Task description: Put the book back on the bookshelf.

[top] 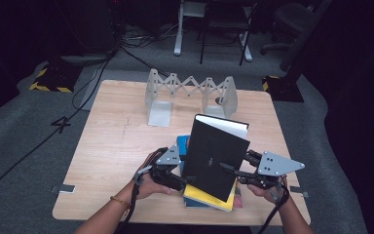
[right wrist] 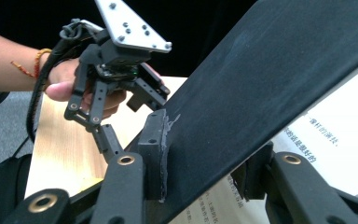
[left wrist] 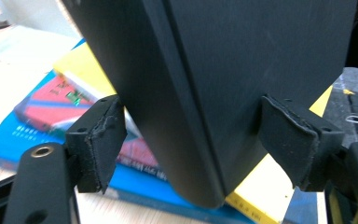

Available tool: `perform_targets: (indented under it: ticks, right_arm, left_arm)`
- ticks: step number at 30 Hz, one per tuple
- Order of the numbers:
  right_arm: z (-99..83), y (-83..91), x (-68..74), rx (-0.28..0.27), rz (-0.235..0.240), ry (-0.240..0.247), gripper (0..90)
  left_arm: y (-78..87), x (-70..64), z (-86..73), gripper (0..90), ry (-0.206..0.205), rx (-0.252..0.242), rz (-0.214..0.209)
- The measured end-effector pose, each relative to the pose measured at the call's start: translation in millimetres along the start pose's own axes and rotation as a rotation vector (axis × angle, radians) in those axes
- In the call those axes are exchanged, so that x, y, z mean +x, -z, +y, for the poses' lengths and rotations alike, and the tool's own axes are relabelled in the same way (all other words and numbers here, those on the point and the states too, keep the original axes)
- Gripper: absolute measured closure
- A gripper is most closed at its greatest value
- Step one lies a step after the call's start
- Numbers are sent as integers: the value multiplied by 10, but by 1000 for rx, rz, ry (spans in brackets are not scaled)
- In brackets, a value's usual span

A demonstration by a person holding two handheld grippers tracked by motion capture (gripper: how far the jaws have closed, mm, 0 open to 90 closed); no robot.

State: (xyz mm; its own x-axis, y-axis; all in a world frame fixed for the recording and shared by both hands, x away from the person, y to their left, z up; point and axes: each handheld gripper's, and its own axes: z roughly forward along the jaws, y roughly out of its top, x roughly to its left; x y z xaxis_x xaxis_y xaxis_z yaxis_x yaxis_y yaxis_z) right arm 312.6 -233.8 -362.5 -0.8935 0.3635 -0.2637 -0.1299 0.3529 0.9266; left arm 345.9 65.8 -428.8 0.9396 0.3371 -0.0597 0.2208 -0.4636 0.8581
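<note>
A black hardcover book stands tilted on its lower corner above a flat stack. The stack holds a yellow book, a blue book and a red one. My left gripper grips the black book near its lower spine corner, a pad touching each side. My right gripper is shut on the book's right edge. In the right gripper view one pad presses on the black cover, and the other jaw sits under it above a printed page.
A white accordion-style book rack stands open at the back of the wooden table. Chairs and cables lie on the grey floor beyond. The stack sits close to the table's front edge.
</note>
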Motion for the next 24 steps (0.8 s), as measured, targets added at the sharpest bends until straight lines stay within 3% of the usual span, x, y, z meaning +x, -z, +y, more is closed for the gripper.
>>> perform_targets:
  ticks: [8, 16, 24]
  right_arm:
    - [13, 41, 75, 15, 13, 36, 631]
    - [3, 67, 109, 27, 8, 45, 625]
    - [-21, 117, 217, 55, -81, 50, 565]
  left_arm:
    - [-21, -1, 109, 174, -21, -42, -17]
    - [7, 17, 233, 175, -17, -95, -32]
    - [86, -21, 181, 297, -40, -138, -56]
